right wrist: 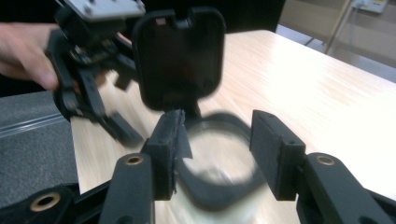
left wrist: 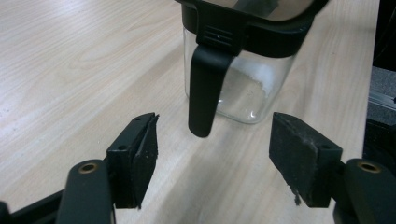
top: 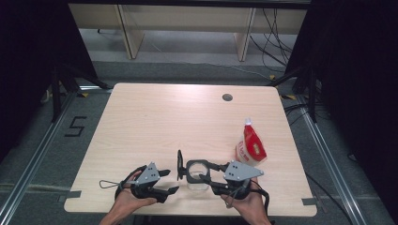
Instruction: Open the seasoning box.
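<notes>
A clear jar (top: 197, 180) with a black rim stands near the table's front edge, its black lid (top: 179, 165) flipped upright on its left side. My left gripper (top: 170, 181) sits just left of it, open. In the left gripper view the pads (left wrist: 140, 154) stand wide apart, with the jar (left wrist: 243, 93) and a black tab (left wrist: 203, 88) hanging from its rim ahead of them and untouched. My right gripper (top: 206, 172) reaches over the jar from the right. Its jaws (right wrist: 219, 154) are open above the blurred rim (right wrist: 210, 186), facing the raised lid (right wrist: 180, 56).
A red and white pouch (top: 251, 147) stands right of the jar, close to my right hand. A cable hole (top: 227, 97) lies near the table's far edge. Tripod legs and cables flank the table (top: 155, 122) on the floor.
</notes>
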Demonstrator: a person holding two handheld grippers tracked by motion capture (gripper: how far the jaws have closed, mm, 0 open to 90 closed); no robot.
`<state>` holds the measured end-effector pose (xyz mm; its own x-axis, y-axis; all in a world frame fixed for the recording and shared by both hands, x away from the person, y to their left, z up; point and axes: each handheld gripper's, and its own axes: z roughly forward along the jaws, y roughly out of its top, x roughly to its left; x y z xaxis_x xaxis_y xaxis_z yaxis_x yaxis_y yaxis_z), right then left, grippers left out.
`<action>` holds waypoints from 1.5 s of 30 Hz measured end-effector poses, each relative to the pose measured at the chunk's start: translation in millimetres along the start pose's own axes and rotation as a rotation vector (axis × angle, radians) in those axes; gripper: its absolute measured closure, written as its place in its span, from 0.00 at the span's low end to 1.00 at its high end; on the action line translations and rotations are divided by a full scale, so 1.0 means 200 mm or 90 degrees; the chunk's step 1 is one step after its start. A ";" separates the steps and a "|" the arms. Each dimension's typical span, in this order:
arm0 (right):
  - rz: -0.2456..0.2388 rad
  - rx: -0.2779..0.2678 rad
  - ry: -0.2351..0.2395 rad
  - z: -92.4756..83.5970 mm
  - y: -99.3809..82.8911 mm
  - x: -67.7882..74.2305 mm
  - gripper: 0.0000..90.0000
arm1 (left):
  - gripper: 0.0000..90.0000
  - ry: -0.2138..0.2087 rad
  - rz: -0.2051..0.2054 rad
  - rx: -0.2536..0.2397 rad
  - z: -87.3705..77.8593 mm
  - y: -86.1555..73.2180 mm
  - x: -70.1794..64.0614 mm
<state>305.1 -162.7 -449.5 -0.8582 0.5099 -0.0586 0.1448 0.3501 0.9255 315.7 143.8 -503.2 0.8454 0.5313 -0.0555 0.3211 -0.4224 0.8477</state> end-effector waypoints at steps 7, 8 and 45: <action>0.006 0.001 -0.047 -0.14 -0.09 -0.02 0.54 | 0.26 0.015 -0.038 -0.015 -0.05 -0.01 -0.03; 0.033 0.000 -0.043 -0.17 -0.11 -0.02 0.54 | 0.24 0.019 -0.037 -0.007 -0.05 -0.01 -0.04; 0.152 0.011 -0.207 -0.51 -0.34 -0.10 0.41 | 0.17 0.037 -0.092 -0.005 -0.14 -0.06 -0.16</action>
<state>263.4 -276.8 -473.6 -0.5992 0.7997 0.0388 0.3320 0.2041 0.9209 273.0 151.7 -496.5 0.7644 0.6279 -0.1463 0.4339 -0.3332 0.8371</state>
